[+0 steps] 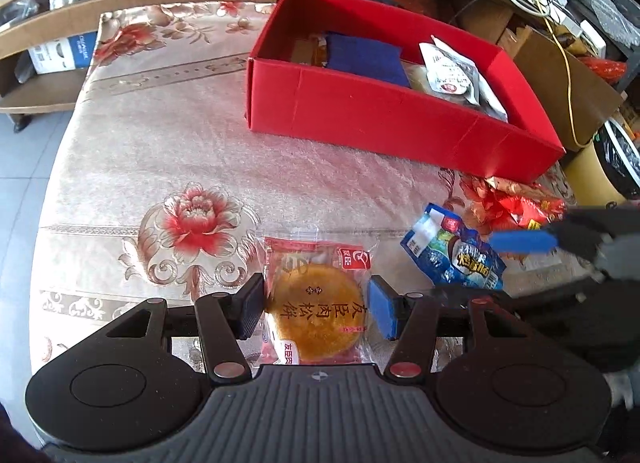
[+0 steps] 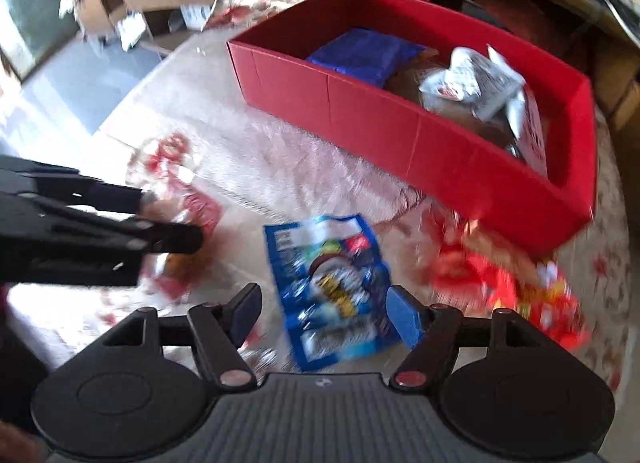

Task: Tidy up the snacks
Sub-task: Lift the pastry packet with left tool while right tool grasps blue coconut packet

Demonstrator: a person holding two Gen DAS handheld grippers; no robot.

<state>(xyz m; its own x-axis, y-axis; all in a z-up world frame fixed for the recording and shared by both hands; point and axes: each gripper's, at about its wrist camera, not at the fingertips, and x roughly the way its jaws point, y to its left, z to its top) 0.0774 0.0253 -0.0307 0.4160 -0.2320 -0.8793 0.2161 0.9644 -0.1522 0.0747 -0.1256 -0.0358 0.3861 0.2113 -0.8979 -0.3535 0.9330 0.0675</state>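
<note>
A round golden pastry in a clear and red wrapper lies on the flowered cloth. My left gripper points down over it, with both pads against the wrapper's sides. A blue snack packet lies flat to its right. My right gripper stands open around this packet, its blue pad at the packet's right edge and its black pad apart from the left edge. That blue packet also shows in the left wrist view. The right wrist view is blurred.
A red open box stands at the back of the table and holds a dark blue packet and white packets. Red wrappers lie right of the blue packet. Wooden shelves stand behind; the table edge drops off at left.
</note>
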